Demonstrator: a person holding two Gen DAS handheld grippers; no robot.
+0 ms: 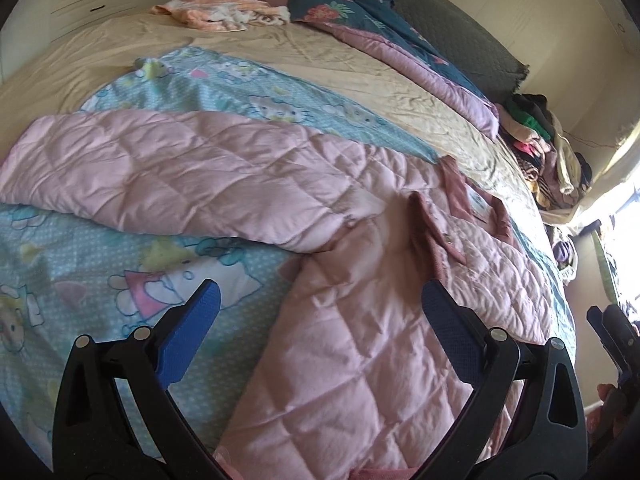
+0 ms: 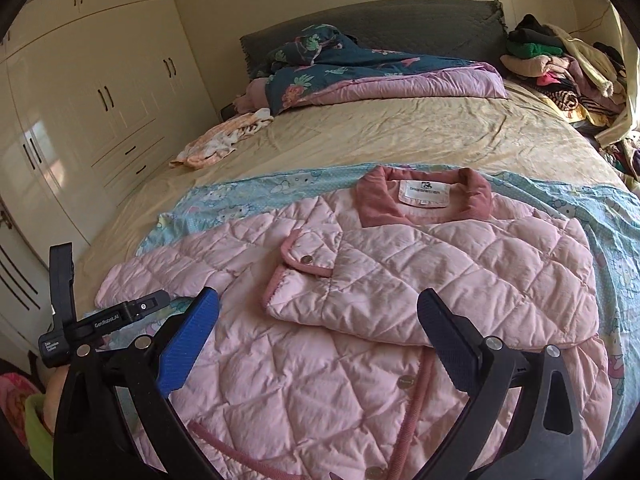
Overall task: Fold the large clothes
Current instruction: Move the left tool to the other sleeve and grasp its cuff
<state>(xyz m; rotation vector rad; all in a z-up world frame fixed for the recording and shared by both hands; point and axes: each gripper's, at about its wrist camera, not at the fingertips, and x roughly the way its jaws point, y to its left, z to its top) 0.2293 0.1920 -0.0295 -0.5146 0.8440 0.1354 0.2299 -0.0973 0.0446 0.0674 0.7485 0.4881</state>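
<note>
Pink quilted jacket [image 2: 360, 320] flat, front up, on the cartoon-print sheet [image 1: 100, 272] on the bed [image 2: 400, 136], one sleeve folded across the chest, directly below and ahead of left tool [image 1: 320, 312] and right tool [image 2: 318, 316], both spread wide, gripping nothing.

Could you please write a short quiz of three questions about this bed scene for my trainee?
1. True or false: the right sleeve of the pink quilted jacket is folded across its chest.
2. Which sleeve lies stretched out flat? A) left sleeve B) right sleeve C) neither
3. Fill in: both the left gripper and the right gripper have their jaws ____.

Key
1. True; the cuff with its snap lies on the chest.
2. A.
3. Open, holding nothing.
</note>
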